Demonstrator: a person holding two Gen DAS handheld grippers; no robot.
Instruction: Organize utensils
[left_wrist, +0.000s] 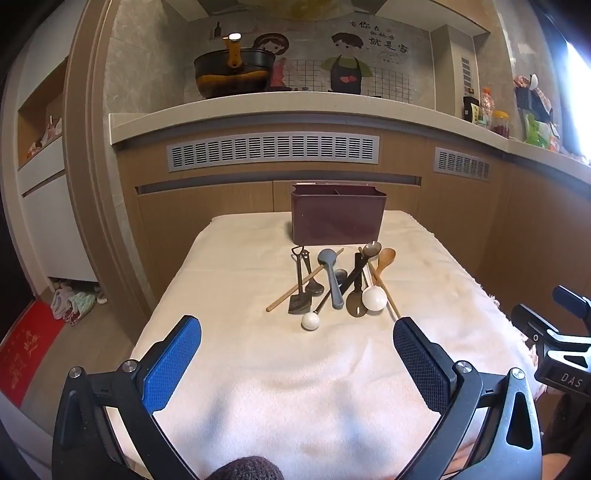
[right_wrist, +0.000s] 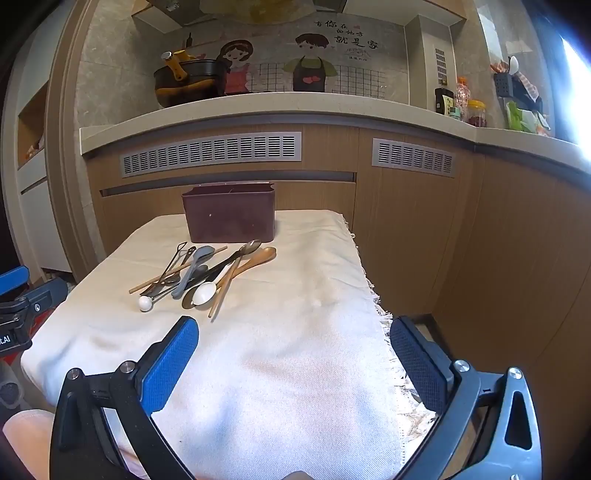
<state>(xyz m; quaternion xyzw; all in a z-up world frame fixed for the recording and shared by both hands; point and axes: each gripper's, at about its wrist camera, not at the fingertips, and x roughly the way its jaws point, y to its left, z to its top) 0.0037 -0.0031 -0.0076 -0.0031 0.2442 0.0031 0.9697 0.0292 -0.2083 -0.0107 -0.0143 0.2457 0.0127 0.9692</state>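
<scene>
Left hand-held gripper (left_wrist: 296, 339) jaws wide apart, nothing between; right hand-held gripper (right_wrist: 293, 339) likewise spread and empty; cream cloth (left_wrist: 295, 369) over tabletop; one utensil pile (left_wrist: 332, 282) mid-cloth, two white-bowled spoons, one wooden spoon, two chopsticks, exact total unclear; one maroon divided caddy (left_wrist: 338, 216) just behind.

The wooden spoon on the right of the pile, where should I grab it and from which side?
Probably grip the wooden spoon at its bowl end, nearest the maroon caddy, coming from the right with the open right tool. The bowl juts clear on the pile's right edge, while further down its handle runs close against the white spoon and dark spoon.
</scene>
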